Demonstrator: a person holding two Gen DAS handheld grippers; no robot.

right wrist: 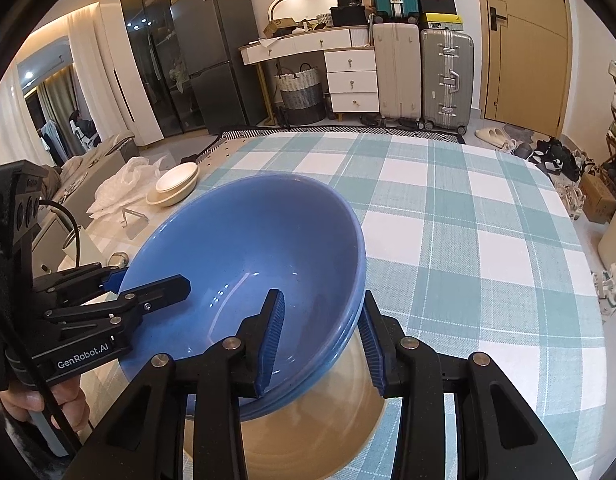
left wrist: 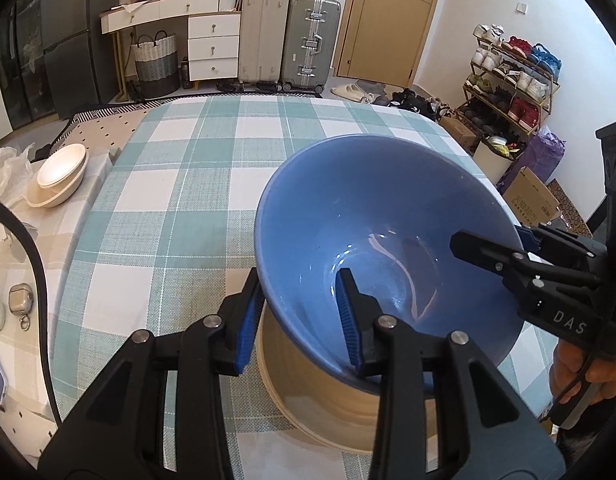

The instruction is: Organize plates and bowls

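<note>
A large blue bowl [left wrist: 371,216] [right wrist: 244,232] lies tilted on a wide beige dish [left wrist: 319,392] [right wrist: 308,432] on the checked tablecloth. My left gripper [left wrist: 300,280] [right wrist: 148,280] straddles the bowl's left rim, one pad outside and one inside. The pads stand a little apart from the wall, so it is open. My right gripper [right wrist: 321,296] [left wrist: 491,238] is shut on the opposite rim, with its inner pad on the glazed inside and its outer pad on the ridged outside. A hand shows under each gripper handle.
Two cream bowls [left wrist: 60,178] [right wrist: 174,186] sit nested on a side surface to the left, beside a white plastic bag [right wrist: 124,188]. A small metal case [left wrist: 20,300] and a black cable [left wrist: 32,256] lie at the left. The teal checked tablecloth [left wrist: 196,168] stretches ahead, with suitcases and a shoe rack beyond.
</note>
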